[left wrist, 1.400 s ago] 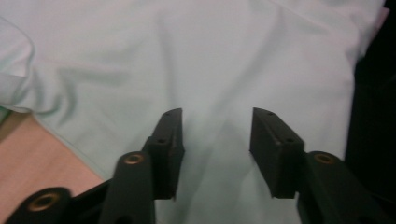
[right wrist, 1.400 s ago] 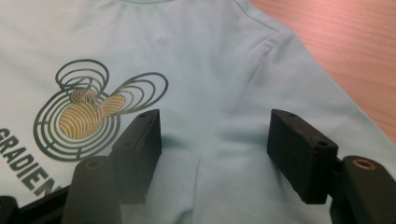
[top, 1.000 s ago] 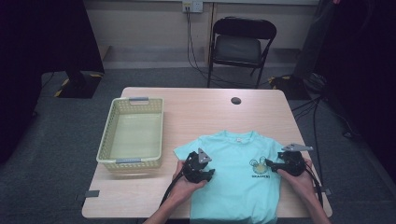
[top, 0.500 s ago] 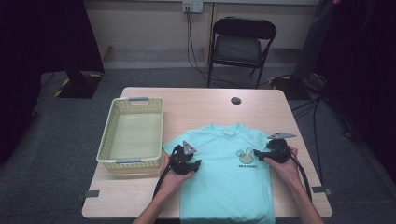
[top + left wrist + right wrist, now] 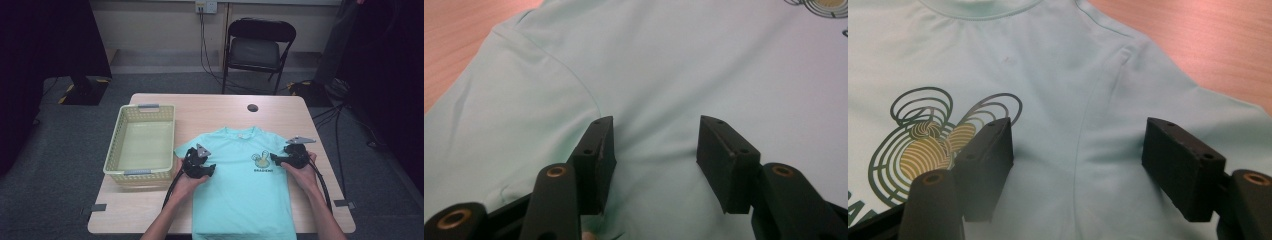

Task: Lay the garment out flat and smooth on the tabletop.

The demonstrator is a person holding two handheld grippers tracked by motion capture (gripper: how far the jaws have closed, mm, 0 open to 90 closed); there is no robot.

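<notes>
1. High view: a pale yellow basket [image 5: 122, 135] with slotted walls and grey handles stands on the left part of the wooden table [image 5: 210, 105]; nothing lies in it.
2. Just to its right a mint-green T-shirt [image 5: 240, 190] lies spread flat, front up, collar away from the person and hem at the near table edge. Its chest carries a small round print [image 5: 259, 160] with a line of dark writing under it, too small to read.
3. A small dark disc [image 5: 252, 107] sits on the table beyond the collar.
4. The left gripper [image 5: 207, 169] rests at the shirt's left shoulder, the right gripper [image 5: 276, 159] at its right shoulder beside the print.
5. Left gripper view: the left gripper [image 5: 655, 142] has its jaws standing apart, having just been opening; they rest on smooth cloth by the sleeve seam and pinch nothing.
6. Right gripper view: the right gripper [image 5: 1077, 150] has its jaws standing wide on either side of the sleeve seam, with flat cloth between them, ungripped. The print [image 5: 933, 135] is a swirl of dark rings with gold centres.
</notes>
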